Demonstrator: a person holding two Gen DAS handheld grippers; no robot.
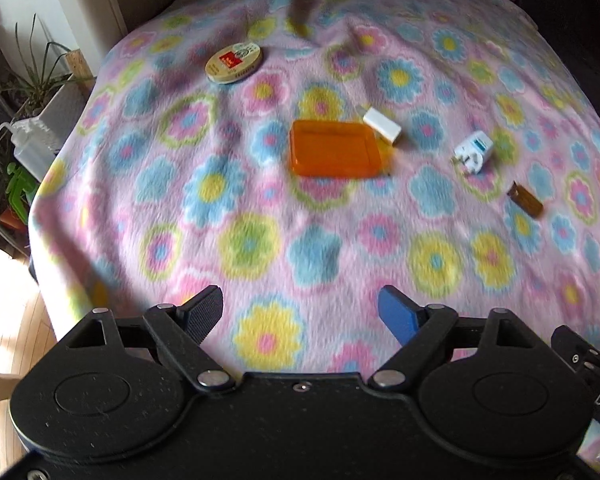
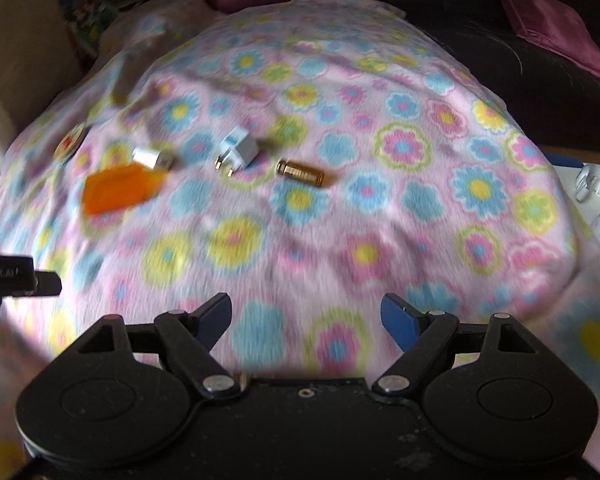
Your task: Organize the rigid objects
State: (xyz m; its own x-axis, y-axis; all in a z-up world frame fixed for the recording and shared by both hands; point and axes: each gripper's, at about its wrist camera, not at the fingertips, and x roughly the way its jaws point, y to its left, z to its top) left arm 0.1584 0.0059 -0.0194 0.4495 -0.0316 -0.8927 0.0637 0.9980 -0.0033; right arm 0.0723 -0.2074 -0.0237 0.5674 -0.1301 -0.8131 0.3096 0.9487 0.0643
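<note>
- Covering nearly all of both views, one flowered blanket (image 1: 260, 208) carries five small objects, none stacked on another.
- One left gripper (image 1: 300, 312) hangs over bare blanket, jaws apart with nothing between them; the right wrist view catches only a cut-off black edge of it at the left border.
- One right gripper (image 2: 306, 314) is likewise parted and empty above the blanket; the left wrist view shows just a sliver of it at the lower right.
- One orange tray (image 1: 334, 154) lies flat near the blanket's middle, empty in the left wrist view, smeared by blur in the right wrist view.
- One round tin (image 1: 234, 63) sits well apart to the tray's far left; its label is unreadable, and the right wrist view shows it only as a blurred disc.
- One white block (image 1: 382, 125) rests just beside the tray's far right corner; whether they touch is unclear.
- One white plug (image 2: 238, 151) lies near the block, its prongs plainest in the right wrist view.
- One brass-coloured cylinder (image 2: 301, 172) lies on its side just beside the plug; the left wrist view shows it as a dim brown smear.
- Only the left wrist view takes in potted plants (image 1: 32, 80) off the left edge; only the right wrist view shows two purple cushions (image 2: 548, 20) on a dark sofa.
</note>
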